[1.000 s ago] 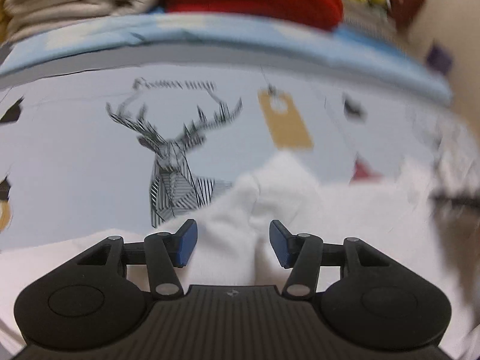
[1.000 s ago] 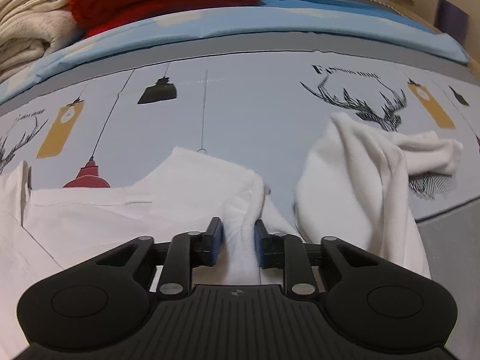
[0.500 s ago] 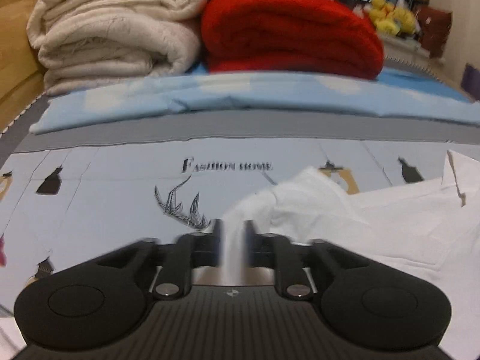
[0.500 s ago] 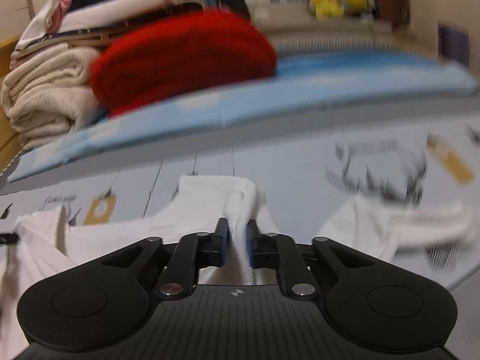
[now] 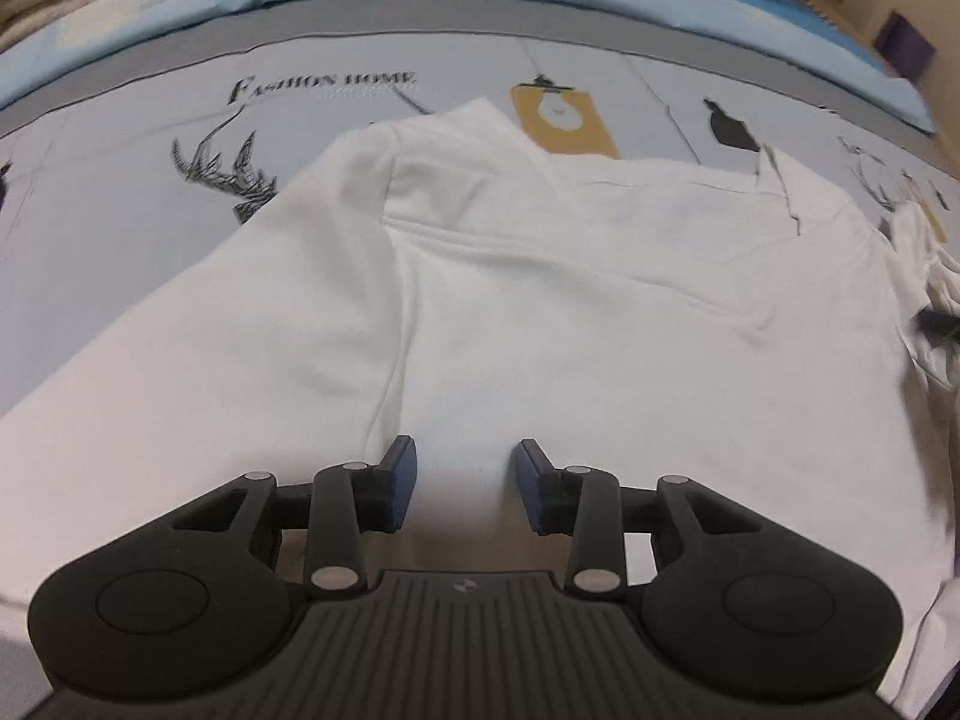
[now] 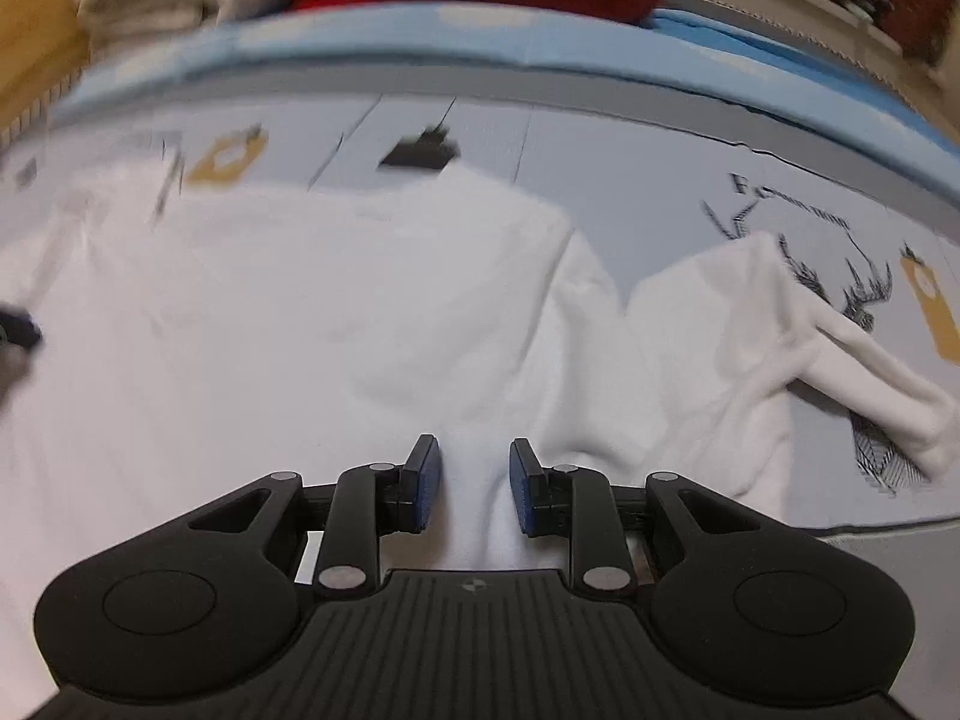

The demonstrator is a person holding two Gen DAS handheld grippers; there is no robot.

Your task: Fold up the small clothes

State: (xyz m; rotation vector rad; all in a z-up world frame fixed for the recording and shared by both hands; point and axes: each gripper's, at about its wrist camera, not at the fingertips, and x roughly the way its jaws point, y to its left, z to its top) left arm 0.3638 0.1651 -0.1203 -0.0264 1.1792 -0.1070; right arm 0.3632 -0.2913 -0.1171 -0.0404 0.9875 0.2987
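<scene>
Both the left gripper point(image 5: 461, 483) and right gripper point(image 6: 473, 486) have released the white cotton shirt point(image 5: 540, 312), fingers now parted, cloth spread flat ahead of them.

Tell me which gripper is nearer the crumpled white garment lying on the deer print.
Right. The right gripper has the crumpled garment just to its right; the left gripper sees it only at the far right edge.

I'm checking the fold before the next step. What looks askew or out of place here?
The white shirt lies mostly flat, but its far left corner is bunched and creased. Beside it, a second white garment sits crumpled in a heap on the printed bedsheet. Nothing looks damaged.
</scene>
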